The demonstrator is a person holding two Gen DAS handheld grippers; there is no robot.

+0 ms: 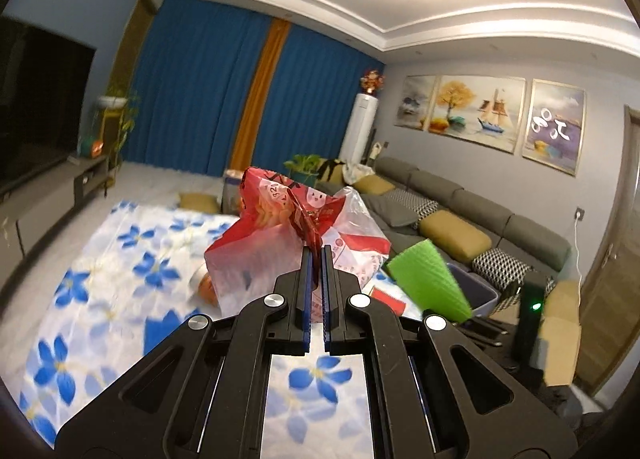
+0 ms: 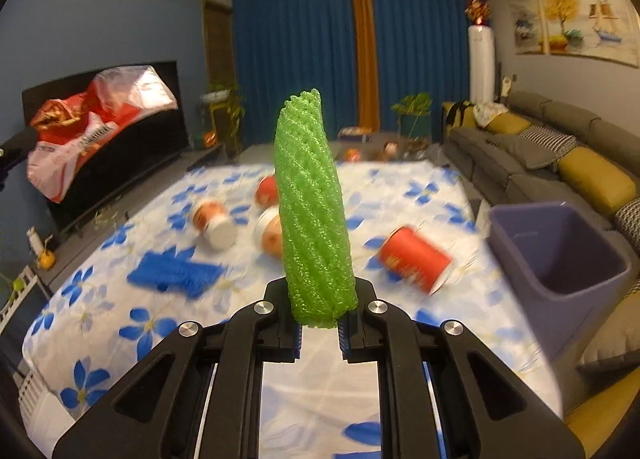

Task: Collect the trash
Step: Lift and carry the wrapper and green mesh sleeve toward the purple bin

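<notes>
1. Left gripper (image 1: 316, 255) pinches the knotted top of a red-and-white plastic bag (image 1: 288, 235), hanging above the flowered cloth (image 1: 80, 279).
2. Right gripper (image 2: 319, 311) clamps a green foam net sleeve (image 2: 312, 211) upright.
3. Risk, I judge: the thin bag could slip or tear (the grip is only a pinch).
4. Purple bin (image 2: 560, 255) beside the sofa (image 2: 540, 139) looks empty; cups (image 2: 416, 259) remain scattered.
</notes>
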